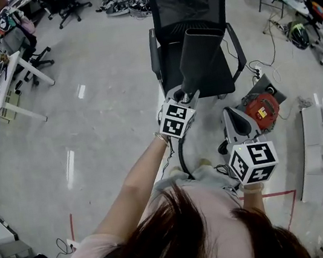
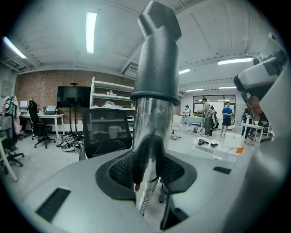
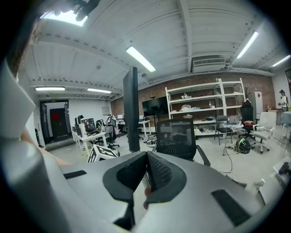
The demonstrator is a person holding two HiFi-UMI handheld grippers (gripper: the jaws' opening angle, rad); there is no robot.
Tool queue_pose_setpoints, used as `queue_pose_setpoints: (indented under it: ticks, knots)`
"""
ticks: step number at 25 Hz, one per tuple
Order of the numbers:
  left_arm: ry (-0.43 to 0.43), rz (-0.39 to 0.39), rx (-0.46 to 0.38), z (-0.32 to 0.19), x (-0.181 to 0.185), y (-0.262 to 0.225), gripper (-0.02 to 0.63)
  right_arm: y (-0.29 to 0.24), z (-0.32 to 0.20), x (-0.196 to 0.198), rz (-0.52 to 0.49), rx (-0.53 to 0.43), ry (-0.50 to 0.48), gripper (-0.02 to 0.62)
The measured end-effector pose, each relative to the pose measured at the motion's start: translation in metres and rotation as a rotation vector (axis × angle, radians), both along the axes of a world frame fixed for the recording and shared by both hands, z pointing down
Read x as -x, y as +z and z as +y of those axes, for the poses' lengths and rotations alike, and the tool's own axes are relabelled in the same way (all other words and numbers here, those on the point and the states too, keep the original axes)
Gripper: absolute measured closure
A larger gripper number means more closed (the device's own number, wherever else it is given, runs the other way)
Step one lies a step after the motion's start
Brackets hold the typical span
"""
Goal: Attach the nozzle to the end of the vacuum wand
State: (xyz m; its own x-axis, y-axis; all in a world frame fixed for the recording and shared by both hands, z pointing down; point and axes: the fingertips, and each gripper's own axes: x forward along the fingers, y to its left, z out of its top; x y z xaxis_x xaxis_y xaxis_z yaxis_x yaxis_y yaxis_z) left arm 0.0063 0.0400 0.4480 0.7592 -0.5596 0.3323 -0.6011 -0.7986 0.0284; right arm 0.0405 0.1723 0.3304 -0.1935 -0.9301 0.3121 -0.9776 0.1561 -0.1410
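Reaching forward on an outstretched left forearm, the left hand-held gripper (image 1: 188, 95) is clamped on the chrome vacuum wand (image 2: 152, 120). The wand's long axis stands nearly upright. The dark nozzle (image 1: 198, 58) sits over its top end, pointing up, in front of the office chair (image 1: 187, 4). Held lower and closer in, the right hand-held gripper (image 3: 146, 169) has its jaws together on nothing.
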Motion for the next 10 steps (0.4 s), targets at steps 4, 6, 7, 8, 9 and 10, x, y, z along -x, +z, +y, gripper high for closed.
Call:
queue_pose_setpoints:
  ticks: [4, 6, 7, 8, 9, 10]
  knots:
    - [0.001, 0.001, -0.002, -0.0021, 0.0008, -0.0021, 0.468, -0.0011, -0.0037, 0.0011, 0.027, 0.003, 0.009, 0.569]
    - [0.003, 0.002, -0.002, -0.0018, 0.0008, -0.0011, 0.468, 0.0008, -0.0039, 0.002, 0.031, 0.008, 0.007, 0.569]
    - [0.004, 0.002, 0.0, -0.0009, 0.0003, -0.001, 0.468, 0.0027, -0.0034, 0.002, 0.034, 0.013, 0.003, 0.57]
    - [0.004, 0.001, 0.002, -0.0001, -0.0003, -0.001, 0.468, 0.0046, -0.0026, 0.0019, 0.039, 0.019, -0.002, 0.569]
    - [0.005, 0.001, 0.002, 0.0005, -0.0009, -0.0007, 0.468, 0.0066, -0.0017, 0.0018, 0.047, 0.024, -0.007, 0.569]
    - [0.005, 0.0, 0.002, 0.0009, -0.0015, -0.0004, 0.468, 0.0085, -0.0007, 0.0017, 0.055, 0.03, -0.011, 0.569]
